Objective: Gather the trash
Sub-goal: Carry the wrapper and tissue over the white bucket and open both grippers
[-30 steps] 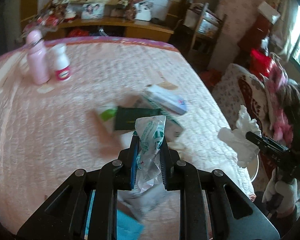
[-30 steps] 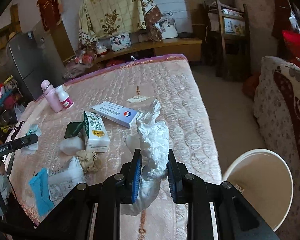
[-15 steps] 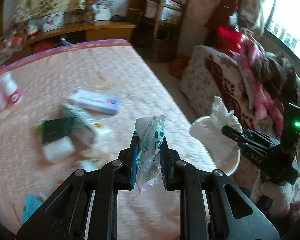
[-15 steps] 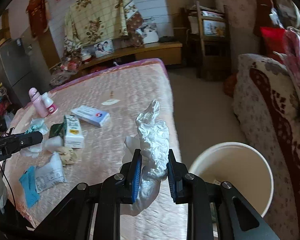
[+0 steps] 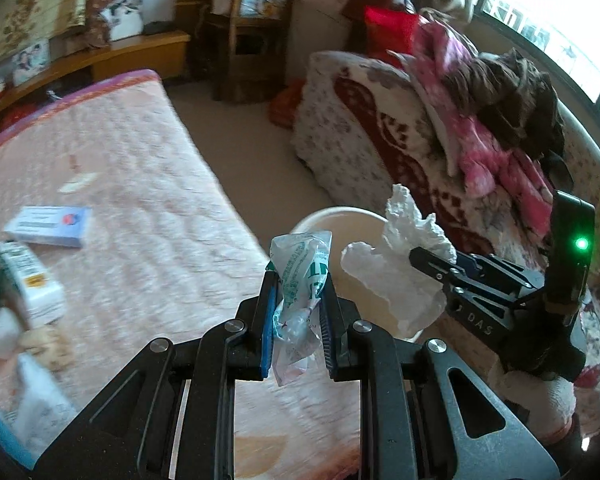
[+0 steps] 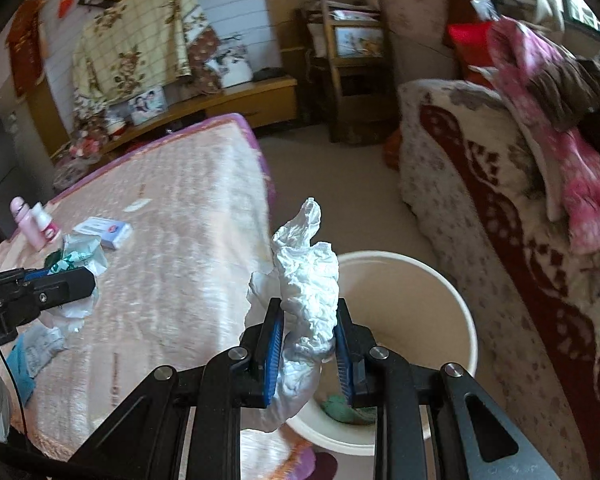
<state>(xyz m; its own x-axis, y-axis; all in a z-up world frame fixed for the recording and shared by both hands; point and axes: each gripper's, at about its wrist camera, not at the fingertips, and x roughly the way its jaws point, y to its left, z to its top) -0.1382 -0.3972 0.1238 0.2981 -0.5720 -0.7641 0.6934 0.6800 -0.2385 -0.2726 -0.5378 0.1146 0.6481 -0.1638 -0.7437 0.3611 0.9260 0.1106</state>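
My left gripper (image 5: 298, 280) is shut on a crumpled clear wrapper with green print (image 5: 300, 276), held over the bed's edge just short of the white bin (image 5: 340, 216). My right gripper (image 6: 308, 316) is shut on a wad of white tissue (image 6: 306, 280), which hangs over the near rim of the white bin (image 6: 466, 312). A green scrap (image 6: 340, 406) lies at the bin's bottom. In the left wrist view the right gripper (image 5: 414, 254) and its tissue (image 5: 400, 276) hover above the bin. In the right wrist view the left gripper (image 6: 88, 280) enters from the left with the wrapper (image 6: 80, 256).
On the pink quilted bed (image 5: 120, 208) lie a blue-white box (image 5: 48, 226), a white carton (image 5: 30, 280), tissue bits and blue wrappers at the left. Pink and white bottles (image 6: 34, 220) stand further back. A patterned sofa (image 6: 480, 200) with piled clothes flanks the bin; beige floor lies between.
Both grippers have swung right from above the bed toward the white bin, each keeping its trash. The bin now fills much more of both views.
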